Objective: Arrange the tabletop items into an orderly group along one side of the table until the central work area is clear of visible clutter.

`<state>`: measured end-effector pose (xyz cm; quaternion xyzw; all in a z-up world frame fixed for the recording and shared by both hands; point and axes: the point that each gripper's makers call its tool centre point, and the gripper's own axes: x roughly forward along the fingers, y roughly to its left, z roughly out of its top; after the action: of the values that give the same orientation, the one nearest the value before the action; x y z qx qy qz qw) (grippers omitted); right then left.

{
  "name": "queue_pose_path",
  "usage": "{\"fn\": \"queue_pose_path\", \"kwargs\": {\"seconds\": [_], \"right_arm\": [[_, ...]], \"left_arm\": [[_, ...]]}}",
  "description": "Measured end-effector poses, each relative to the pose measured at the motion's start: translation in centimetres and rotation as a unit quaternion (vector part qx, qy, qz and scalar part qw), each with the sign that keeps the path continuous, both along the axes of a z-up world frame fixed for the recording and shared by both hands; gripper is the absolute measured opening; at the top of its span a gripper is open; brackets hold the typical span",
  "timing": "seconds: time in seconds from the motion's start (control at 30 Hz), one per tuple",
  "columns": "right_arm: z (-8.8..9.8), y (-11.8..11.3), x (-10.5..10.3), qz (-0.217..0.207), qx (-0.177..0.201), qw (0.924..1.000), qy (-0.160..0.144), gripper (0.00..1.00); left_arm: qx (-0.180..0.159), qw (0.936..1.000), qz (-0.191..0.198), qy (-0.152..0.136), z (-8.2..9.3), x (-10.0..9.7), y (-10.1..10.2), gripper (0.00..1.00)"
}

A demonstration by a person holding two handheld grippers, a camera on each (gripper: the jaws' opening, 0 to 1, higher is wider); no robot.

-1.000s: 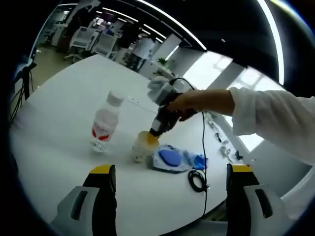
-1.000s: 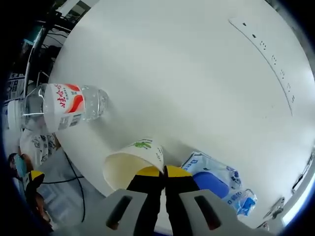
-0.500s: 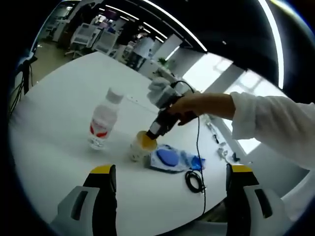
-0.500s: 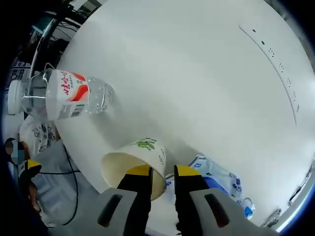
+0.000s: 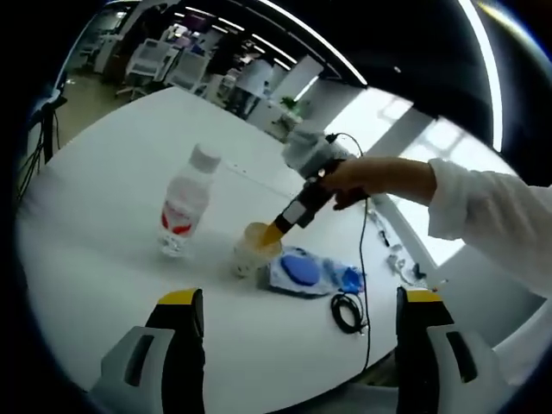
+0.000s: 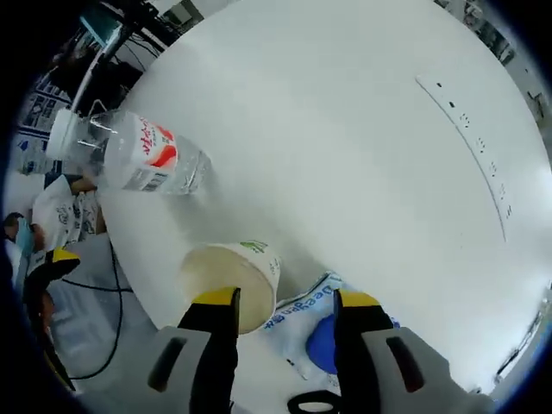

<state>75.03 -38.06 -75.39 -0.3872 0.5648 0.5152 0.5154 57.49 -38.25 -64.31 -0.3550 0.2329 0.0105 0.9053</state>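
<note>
- Our right gripper (image 6: 285,302) has its jaws spread apart, holding nothing, just above the paper cup (image 6: 231,272); a second ago they were pinched shut on the cup's rim
- Our left gripper (image 5: 297,297) hangs wide open and empty, well back from the things
- The cup stands upright on the white bench (image 5: 103,181), the blue-and-white packet (image 5: 306,272) just beside it
- Beyond stands the water bottle (image 5: 183,205); a black cable (image 5: 348,310) coils near the bench edge
</note>
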Motion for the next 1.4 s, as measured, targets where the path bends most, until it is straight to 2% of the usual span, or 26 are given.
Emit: {"fn": "queue_pose_path", "kwargs": {"seconds": [0.13,0.23,0.33,0.4,0.5,0.57,0.6,0.67,0.7,0.77,0.8,0.83,0.93,0.97,1.0,1.07,1.1,1.13,1.17,1.2,1.3,1.33,1.4], "right_arm": [[1.4,1.0,-0.1,-0.002,0.064,0.9979,0.008,0.42],[2.9,1.6,-0.2,-0.014,0.131,0.9912,0.006,0.46],[4.8,1.5,-0.2,-0.027,0.211,0.9771,0.002,0.49],[5.2,0.8,-0.2,-0.048,0.237,0.9703,-0.005,0.49],[5.7,-0.7,-0.4,-0.078,0.286,0.9549,-0.021,0.51],[5.9,-1.6,-0.6,-0.064,0.319,0.9449,-0.036,0.51],[6.0,-2.1,-0.6,-0.065,0.326,0.9421,-0.043,0.52],[6.1,-3.4,-1.7,-0.082,0.338,0.937,-0.033,0.54],[6.3,-3.4,-1.1,-0.109,0.349,0.9303,-0.028,0.58],[6.8,-3.7,-1.2,-0.111,0.373,0.9206,-0.032,0.63],[7.1,-4.1,-1.3,-0.108,0.385,0.9158,-0.039,0.66],[7.2,-4.3,-1.5,-0.108,0.39,0.9135,-0.04,0.69],[7.6,-5.4,-2.6,-0.121,0.404,0.9064,-0.018,0.81],[8.0,-5.8,-2.8,-0.119,0.411,0.9037,-0.021,0.83],[8.8,-6.1,-3.1,-0.104,0.431,0.8959,-0.031,0.86],[9.2,-6.4,-2.4,-0.087,0.447,0.8889,-0.049,0.89],[10.3,-7.0,-2.7,-0.079,0.465,0.8796,-0.062,0.91],[10.9,-7.4,-2.8,-0.078,0.473,0.8749,-0.068,0.94],[11.8,-8.1,-3.2,-0.075,0.487,0.8671,-0.076,0.96],[12.1,-8.6,-3.2,-0.074,0.492,0.8633,-0.082,0.98],[12.5,-11.0,-3.4,-0.088,0.491,0.862,-0.09,0.99],[12.5,-11.4,-3.5,-0.089,0.493,0.8607,-0.093,0.99],[12.7,-12.6,-3.5,-0.093,0.495,0.8573,-0.107,0.99]], "left_arm": [[0.016,0.9999,0.004,0.002,-0.2,0.1,0.2,0.89],[0.028,0.9993,0.014,0.021,-1.2,-0.1,0.8,0.88],[0.036,0.9985,0.033,0.024,-1.6,-0.1,1.7,0.88],[0.04,0.9982,0.038,0.023,-1.7,-0.1,2.0,0.88],[0.038,0.998,0.037,0.033,-2.4,-0.3,2.2,0.88],[0.046,0.9973,0.044,0.037,-2.6,-0.4,2.5,0.88],[0.053,0.9969,0.043,0.039,-2.8,-0.3,2.6,0.88],[0.064,0.9963,0.037,0.044,-3.2,-0.2,2.4,0.88],[0.073,0.9954,0.029,0.055,-3.7,-0.3,2.3,0.88],[0.1,0.9922,0.02,0.072,-4.5,-0.5,2.3,0.88],[0.103,0.992,0.018,0.071,-4.6,-0.5,2.2,0.88],[0.105,0.9919,0.017,0.069,-4.6,-0.4,2.1,0.88],[0.107,0.9917,0.017,0.069,-4.7,-0.5,2.0,0.87],[0.109,0.9913,0.016,0.072,-5.0,-0.6,2.1,0.87],[0.111,0.9908,0.015,0.076,-5.2,-0.7,2.0,0.87],[0.117,0.9893,0.011,0.086,-5.7,-0.9,2.0,0.86],[0.116,0.9894,0.012,0.087,-5.8,-0.9,2.0,0.86],[0.114,0.9896,0.013,0.086,-5.9,-0.9,2.0,0.87],[0.111,0.9903,0.014,0.083,-5.9,-0.7,1.9,0.87],[0.111,0.9903,0.012,0.082,-5.9,-0.7,1.8,0.87],[0.133,0.9882,0.005,0.076,-5.9,0.0,2.3,0.89],[0.162,0.9844,-0.007,0.067,-5.8,0.5,3.1,0.9],[0.195,0.9773,-0.011,0.082,-6.1,0.5,4.5,0.91]]}}
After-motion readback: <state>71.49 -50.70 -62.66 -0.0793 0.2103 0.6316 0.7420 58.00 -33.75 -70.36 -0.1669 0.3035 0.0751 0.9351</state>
